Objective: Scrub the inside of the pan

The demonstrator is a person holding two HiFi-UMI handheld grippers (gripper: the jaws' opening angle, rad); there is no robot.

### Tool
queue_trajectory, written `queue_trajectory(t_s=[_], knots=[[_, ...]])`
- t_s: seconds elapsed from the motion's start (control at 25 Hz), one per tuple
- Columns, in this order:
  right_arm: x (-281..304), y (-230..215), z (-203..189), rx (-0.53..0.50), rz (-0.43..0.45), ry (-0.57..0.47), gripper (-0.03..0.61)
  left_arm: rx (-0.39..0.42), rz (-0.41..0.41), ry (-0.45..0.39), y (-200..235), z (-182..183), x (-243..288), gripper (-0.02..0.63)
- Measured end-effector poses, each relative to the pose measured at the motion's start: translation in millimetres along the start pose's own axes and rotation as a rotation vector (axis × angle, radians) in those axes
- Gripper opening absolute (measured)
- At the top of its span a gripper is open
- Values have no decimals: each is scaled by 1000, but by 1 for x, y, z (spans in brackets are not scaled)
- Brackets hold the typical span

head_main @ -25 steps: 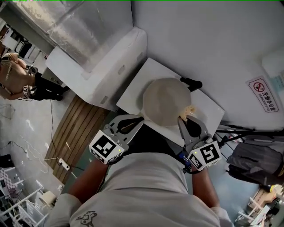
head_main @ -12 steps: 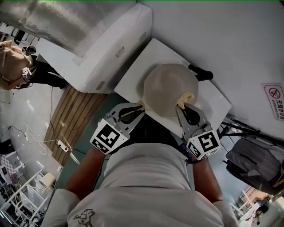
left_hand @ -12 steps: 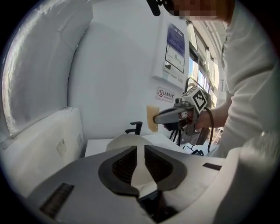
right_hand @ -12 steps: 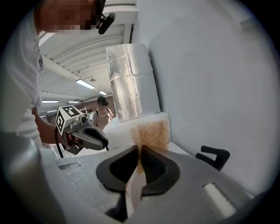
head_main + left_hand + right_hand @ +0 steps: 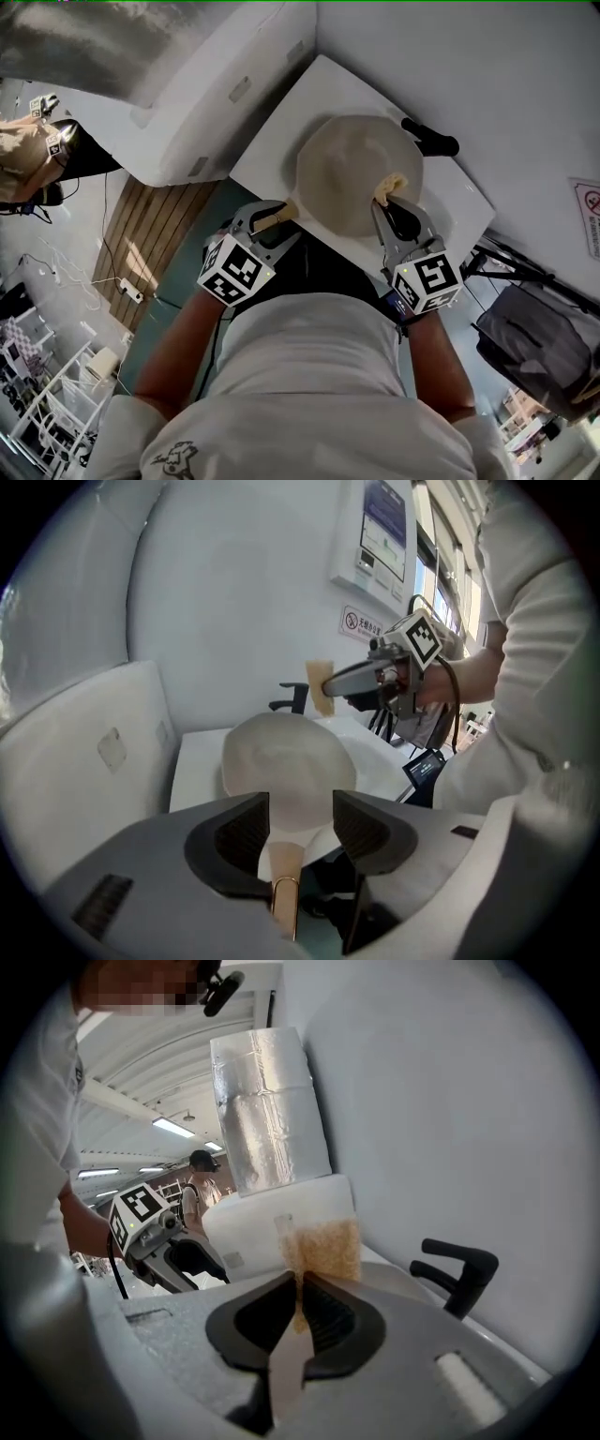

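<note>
One pan [image 5: 356, 183] sits on the white table [image 5: 281, 141], close to the near edge. Its pale inside faces up, and its single wooden handle [image 5: 272, 217] reaches out past that edge. One black faucet [image 5: 431, 139] stands at the table's far right edge, just beyond the pan.

There are two grippers, each bearing one marker cube. The left gripper [image 5: 279, 214] is at the near edge with its jaws around the handle. The jaws have just been opening and now stand spread wider than the handle. In the left gripper view the handle [image 5: 284, 869] lies between them, and neither pad presses on it.

The right gripper [image 5: 386, 202] has its jaws pressed together on one yellow-brown sponge [image 5: 391, 184]. The right gripper view shows the sponge [image 5: 323, 1251] pinched at its lower edge and standing upright above the jaw tips. The sponge hangs at the pan's right rim, and whether it touches the pan cannot be told.
</note>
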State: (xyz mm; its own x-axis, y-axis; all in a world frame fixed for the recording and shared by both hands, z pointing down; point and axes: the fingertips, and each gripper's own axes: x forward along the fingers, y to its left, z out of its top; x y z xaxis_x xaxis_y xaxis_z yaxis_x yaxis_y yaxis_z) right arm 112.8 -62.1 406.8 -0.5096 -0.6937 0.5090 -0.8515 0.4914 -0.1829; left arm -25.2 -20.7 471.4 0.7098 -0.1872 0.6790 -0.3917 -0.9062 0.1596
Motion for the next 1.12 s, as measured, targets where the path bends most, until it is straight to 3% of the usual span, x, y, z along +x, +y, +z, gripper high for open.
queue_trajectory(t_s=[0.32, 0.64, 1.12], knots=[[16, -29, -17, 22, -38, 38, 23, -30, -16, 140, 5, -47, 39, 264], [35, -56, -35, 69, -52, 63, 24, 37, -9, 280, 10, -97, 67, 265], [62, -101, -68, 172, -147, 124, 26, 56, -16, 371, 17, -124, 89, 260]])
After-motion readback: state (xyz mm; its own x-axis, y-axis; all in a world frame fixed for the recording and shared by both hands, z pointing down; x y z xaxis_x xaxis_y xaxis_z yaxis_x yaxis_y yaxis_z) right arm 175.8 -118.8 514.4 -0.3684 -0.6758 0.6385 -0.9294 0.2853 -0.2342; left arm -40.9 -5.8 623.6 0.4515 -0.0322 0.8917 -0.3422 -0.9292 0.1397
